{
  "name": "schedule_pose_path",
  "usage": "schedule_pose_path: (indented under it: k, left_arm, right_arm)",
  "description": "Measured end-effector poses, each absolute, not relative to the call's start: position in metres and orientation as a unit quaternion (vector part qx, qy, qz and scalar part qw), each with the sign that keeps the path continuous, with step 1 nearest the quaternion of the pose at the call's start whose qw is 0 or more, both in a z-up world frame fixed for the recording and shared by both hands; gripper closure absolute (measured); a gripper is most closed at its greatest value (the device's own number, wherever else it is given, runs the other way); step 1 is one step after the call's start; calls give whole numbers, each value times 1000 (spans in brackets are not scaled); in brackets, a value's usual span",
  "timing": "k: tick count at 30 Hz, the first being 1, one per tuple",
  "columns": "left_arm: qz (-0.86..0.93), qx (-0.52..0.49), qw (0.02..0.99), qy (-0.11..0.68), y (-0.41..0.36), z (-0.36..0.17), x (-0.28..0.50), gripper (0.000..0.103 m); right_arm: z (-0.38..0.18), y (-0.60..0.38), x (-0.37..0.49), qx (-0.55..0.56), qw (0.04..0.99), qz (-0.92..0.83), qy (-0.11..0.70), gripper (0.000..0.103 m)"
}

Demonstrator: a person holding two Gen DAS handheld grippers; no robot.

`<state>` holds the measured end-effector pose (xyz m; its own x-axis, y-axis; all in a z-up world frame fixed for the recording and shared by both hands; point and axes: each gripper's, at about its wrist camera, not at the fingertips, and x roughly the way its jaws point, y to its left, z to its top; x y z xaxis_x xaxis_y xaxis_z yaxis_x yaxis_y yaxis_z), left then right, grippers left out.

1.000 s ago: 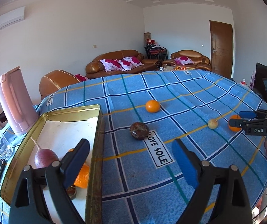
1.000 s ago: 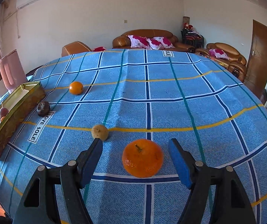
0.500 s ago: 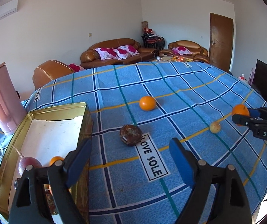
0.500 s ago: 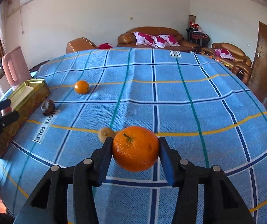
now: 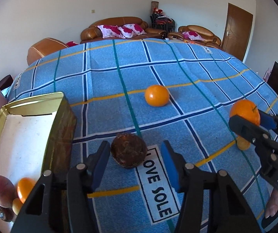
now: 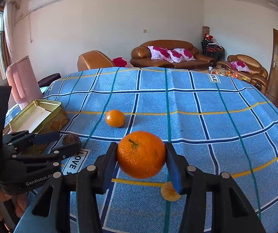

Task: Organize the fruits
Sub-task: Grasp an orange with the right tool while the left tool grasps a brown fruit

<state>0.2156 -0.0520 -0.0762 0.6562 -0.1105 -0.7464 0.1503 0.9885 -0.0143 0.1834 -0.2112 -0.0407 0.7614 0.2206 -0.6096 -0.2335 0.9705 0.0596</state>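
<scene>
A dark brown wrinkled fruit (image 5: pixel 128 153) lies on the blue checked cloth beside the gold tin (image 5: pixel 61 116). My left gripper (image 5: pixel 135 151) straddles it with its jaws closing. The left pad is at its skin and the right pad still stands apart. My right gripper (image 6: pixel 141 155) is shut on a big orange (image 6: pixel 140 154) and holds it above the cloth. A smaller orange (image 5: pixel 156 98) sits farther back. A small yellow fruit (image 6: pixel 169 193) lies under the right gripper. The tin holds a reddish fruit (image 5: pixel 0 190), an orange (image 5: pixel 25 188) and more.
A pink jug (image 6: pixel 22 81) stands behind the tin at the table's left edge. A "LOVE SOLE" label (image 5: pixel 156 184) is sewn on the cloth under the left gripper. Brown sofas (image 6: pixel 168 56) stand beyond the table. A hand (image 5: pixel 274 203) grips the right tool.
My left gripper moved forward and down over the brown fruit, and its jaws narrowed. My right gripper shut on the big orange, lifted it off the cloth and carried it leftward.
</scene>
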Motion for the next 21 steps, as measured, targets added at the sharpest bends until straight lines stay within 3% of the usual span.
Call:
schedule_pose_path:
  k: [6,21]
  left_arm:
    - [-69,11,899,432,-48,-91,232,60]
    - [-98,-3,917,388,-43,-77,210,61]
  right_arm:
    - [-51,-207,185,-5,935,130,329,53]
    - [-47,-204,178,-6,939,146,311,53]
